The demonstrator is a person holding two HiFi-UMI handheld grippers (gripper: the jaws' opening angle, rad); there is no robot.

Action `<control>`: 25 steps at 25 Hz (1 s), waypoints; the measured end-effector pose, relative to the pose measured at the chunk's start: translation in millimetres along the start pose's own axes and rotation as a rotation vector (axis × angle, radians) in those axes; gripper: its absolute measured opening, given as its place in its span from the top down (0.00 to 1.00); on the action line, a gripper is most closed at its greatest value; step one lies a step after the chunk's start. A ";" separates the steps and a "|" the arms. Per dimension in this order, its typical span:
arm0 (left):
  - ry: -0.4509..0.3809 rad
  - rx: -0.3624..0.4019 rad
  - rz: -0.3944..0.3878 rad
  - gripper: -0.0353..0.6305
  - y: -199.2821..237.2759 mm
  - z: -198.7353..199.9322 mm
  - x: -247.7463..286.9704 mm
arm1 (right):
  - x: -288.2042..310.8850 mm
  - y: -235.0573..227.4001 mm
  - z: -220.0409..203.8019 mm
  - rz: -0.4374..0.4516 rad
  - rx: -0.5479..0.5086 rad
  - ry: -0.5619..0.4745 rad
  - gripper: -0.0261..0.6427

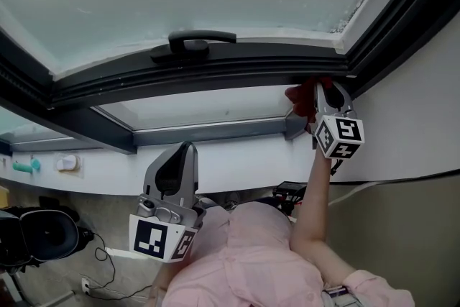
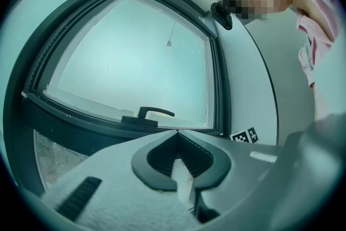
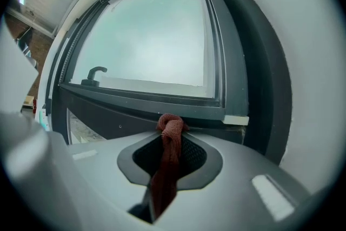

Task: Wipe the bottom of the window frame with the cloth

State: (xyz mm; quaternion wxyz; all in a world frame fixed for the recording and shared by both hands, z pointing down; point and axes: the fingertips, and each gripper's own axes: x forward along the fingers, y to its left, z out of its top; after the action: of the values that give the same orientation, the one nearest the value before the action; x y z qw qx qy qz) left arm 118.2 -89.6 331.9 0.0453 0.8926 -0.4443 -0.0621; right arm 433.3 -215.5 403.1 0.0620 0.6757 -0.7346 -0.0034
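gripping cloth [image 3: 172, 128], right gripper [image 1: 321, 88] seemingly at frame [image 1: 215, 70] corner | left gripper [image 2: 177, 136] clenched empty | handle [image 1: 201, 40] apart

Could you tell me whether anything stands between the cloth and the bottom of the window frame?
Nothing visible does: the right gripper holds the cloth right up at the frame's bottom rail, near its right corner.

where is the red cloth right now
In the head view the cloth sits upper right, gripped in the right tool, at the right-hand corner of the window frame, on its bottom rail, beside the wall.
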 end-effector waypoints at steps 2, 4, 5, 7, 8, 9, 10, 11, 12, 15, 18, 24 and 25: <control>-0.001 -0.001 -0.002 0.95 0.1 0.2 0.4 | -1.8 -9.8 -1.5 -0.034 0.010 0.005 0.88; -0.002 -0.001 -0.002 0.95 0.6 0.3 0.4 | -4.3 -22.9 -3.8 -0.075 0.031 0.011 0.88; -0.002 -0.001 -0.001 0.95 1.1 0.2 0.3 | -5.4 -29.1 -4.8 -0.094 0.040 0.014 0.88; -0.004 0.000 0.000 0.95 1.3 0.7 0.7 | -7.7 -40.3 -6.5 -0.127 0.047 0.022 0.88; -0.005 0.001 -0.001 0.95 1.1 1.2 1.2 | -8.7 -45.0 -7.0 -0.139 0.049 0.025 0.88; -0.007 0.002 -0.002 0.95 0.9 1.8 1.8 | -9.3 -48.3 -7.2 -0.146 0.050 0.028 0.88; -0.008 0.002 -0.002 0.95 0.8 2.3 2.3 | -9.4 -49.9 -7.1 -0.148 0.049 0.028 0.88; -0.009 0.002 -0.003 0.95 0.8 2.6 2.8 | -9.2 -50.3 -6.9 -0.145 0.047 0.028 0.88; -0.010 0.002 -0.004 0.95 0.6 2.8 3.3 | -8.9 -50.1 -6.8 -0.142 0.043 0.027 0.88; -0.013 0.005 -0.004 0.95 0.3 3.6 4.1 | -8.8 -53.2 -7.5 -0.157 0.039 0.029 0.88; -0.014 0.008 0.003 0.95 0.8 4.5 2.8 | -11.9 -65.7 -9.4 -0.204 0.053 0.040 0.88; -0.021 0.011 0.009 0.95 0.1 6.2 3.5 | -11.5 -68.9 -9.5 -0.205 0.051 0.036 0.88; -0.021 0.012 0.008 0.95 -0.5 6.4 3.3 | -11.2 -68.9 -9.3 -0.205 0.051 0.035 0.88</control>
State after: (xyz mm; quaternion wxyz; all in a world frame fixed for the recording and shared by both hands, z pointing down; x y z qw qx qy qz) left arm 119.6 -92.1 325.2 0.0357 0.8903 -0.4487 -0.0688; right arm 503.4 -209.7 405.2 0.0571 0.7485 -0.6604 0.0207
